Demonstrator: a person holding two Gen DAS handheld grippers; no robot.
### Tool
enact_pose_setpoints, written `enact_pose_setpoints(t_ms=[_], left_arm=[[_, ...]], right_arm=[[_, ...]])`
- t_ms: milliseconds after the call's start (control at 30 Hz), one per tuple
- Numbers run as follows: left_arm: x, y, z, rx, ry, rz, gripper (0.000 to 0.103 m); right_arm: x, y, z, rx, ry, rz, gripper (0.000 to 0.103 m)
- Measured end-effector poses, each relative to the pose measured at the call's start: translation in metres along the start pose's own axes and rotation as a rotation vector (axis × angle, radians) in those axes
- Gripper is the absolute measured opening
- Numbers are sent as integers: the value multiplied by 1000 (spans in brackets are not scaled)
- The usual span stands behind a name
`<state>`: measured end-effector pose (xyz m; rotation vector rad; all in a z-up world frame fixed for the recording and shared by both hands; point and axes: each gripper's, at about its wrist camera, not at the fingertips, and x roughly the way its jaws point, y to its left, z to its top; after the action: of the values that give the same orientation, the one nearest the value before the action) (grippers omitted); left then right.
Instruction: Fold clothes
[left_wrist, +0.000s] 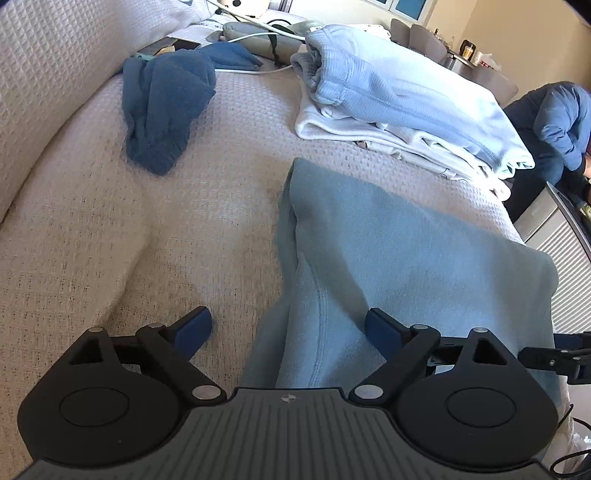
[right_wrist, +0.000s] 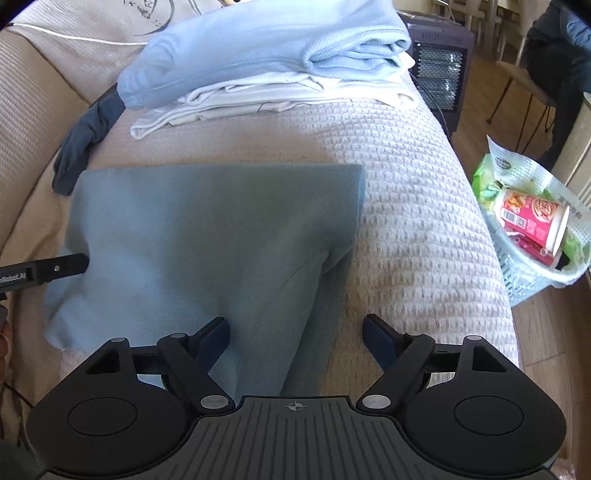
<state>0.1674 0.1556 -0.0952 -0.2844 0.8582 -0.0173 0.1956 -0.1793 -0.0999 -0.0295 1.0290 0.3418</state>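
Observation:
A blue-grey fleece garment (left_wrist: 399, 251) (right_wrist: 221, 229) lies folded on the beige waffle bed cover (left_wrist: 110, 240) (right_wrist: 406, 192). My left gripper (left_wrist: 288, 326) hangs open over its left edge, one finger above the cover and the other above the fleece. Its pads do not press on the cloth. My right gripper (right_wrist: 295, 332) is open over the garment's right edge, with a narrow flap of fleece running between its fingers, untouched by the pads. In the right wrist view the left gripper's fingertip (right_wrist: 62, 269) shows at the garment's left side.
A stack of folded clothes (left_wrist: 399, 96) (right_wrist: 273, 48), pale blue on white, sits further back. A crumpled dark blue garment (left_wrist: 162, 107) (right_wrist: 85, 144) lies to the left. Off the bed's right edge are a basket of rubbish (right_wrist: 535, 240), a heater (right_wrist: 439, 62) and a seated person (right_wrist: 561, 44).

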Motion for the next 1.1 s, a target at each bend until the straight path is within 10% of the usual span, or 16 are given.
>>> enact_pose_setpoints(t_ms=[1100], left_arm=[[-3,13,8,-155,74,-34,93]], right_arm=[[10,24,3,-93,-14,-59,103]])
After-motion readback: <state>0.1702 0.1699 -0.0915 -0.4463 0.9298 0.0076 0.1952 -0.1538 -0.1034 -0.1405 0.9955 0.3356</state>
